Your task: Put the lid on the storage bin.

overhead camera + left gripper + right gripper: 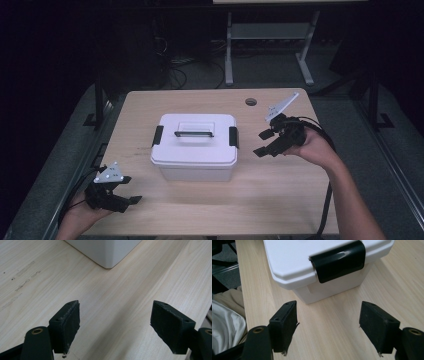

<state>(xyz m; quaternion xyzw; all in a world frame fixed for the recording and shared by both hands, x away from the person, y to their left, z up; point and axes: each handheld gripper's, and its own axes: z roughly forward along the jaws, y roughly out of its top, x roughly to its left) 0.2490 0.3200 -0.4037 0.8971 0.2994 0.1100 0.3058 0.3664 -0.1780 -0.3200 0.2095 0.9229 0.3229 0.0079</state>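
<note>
OK, left claw (pixel 131 194) sits low at the near-left worktop (pixel 280 195) corner, jaws wide apart, nothing between them. Mid-worktop: white plastic box (pixel 195 145), rectangular with rounded corners, lid on, black clip latch (pixel 338 260) at each end, clear handle recessed on top. Right claw (pixel 264 142) hovers just right of the box, angled at the right-hand latch, jaws equally wide, empty. Worktop is pale wood grain, lightly scuffed.
</note>
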